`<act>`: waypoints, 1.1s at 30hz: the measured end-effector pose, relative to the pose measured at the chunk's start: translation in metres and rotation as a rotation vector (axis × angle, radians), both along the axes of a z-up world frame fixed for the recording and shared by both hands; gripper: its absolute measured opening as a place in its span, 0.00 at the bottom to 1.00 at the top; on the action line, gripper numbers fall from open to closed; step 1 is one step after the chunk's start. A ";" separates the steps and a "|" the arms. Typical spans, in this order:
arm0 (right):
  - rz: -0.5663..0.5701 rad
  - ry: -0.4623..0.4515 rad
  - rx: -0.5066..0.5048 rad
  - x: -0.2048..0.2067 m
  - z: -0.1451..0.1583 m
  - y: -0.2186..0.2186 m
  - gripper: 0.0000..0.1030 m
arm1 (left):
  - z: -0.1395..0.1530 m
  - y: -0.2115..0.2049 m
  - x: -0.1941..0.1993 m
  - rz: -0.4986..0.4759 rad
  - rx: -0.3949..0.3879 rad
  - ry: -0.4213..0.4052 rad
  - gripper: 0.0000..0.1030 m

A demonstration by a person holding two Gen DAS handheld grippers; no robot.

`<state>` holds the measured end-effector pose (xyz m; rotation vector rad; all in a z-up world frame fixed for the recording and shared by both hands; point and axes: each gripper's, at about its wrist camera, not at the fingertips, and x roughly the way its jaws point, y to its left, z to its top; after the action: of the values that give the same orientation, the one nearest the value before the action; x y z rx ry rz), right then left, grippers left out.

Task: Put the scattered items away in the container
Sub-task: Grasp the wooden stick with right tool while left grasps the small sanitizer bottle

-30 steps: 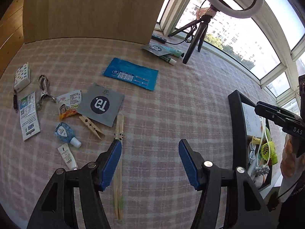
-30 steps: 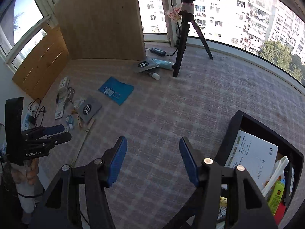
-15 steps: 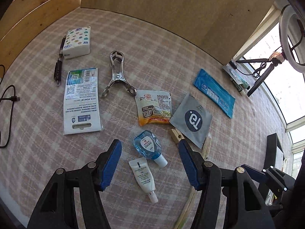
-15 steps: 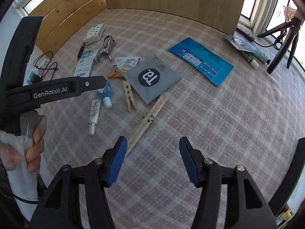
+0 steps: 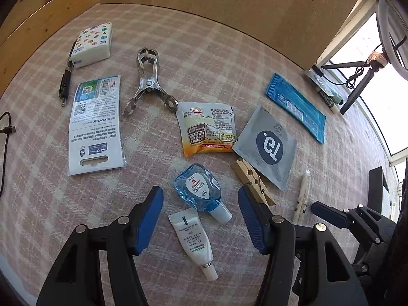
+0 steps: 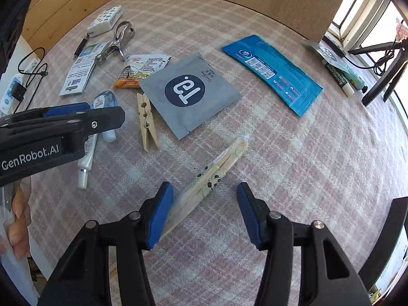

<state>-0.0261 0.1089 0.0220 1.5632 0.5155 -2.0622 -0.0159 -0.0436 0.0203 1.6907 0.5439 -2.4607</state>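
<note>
Left wrist: clothespin (image 5: 253,183) and tube (image 5: 193,239) flank the blue bottle (image 5: 200,190).

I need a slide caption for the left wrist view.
Open left tool above blue bottle and white tube.

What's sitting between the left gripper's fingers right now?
In the left wrist view, the open left gripper frames the blue eye-drop bottle and, nearer the camera, the small white tube. The two lie close together.
</note>
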 end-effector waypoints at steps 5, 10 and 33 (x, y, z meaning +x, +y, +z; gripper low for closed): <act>-0.028 -0.004 0.001 -0.013 0.003 0.013 0.33 | 0.000 0.004 -0.005 -0.014 -0.042 0.012 0.35; -0.046 -0.004 -0.017 -0.014 0.006 0.023 0.21 | 0.000 0.013 0.000 -0.037 -0.039 0.036 0.34; -0.234 0.019 -0.455 0.002 0.120 0.127 0.04 | 0.098 0.065 0.018 -0.190 0.066 0.258 0.34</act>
<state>-0.0238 0.2356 0.1419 1.3778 -0.1373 -2.1685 0.0023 0.0210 0.1182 1.5196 0.5162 -2.8507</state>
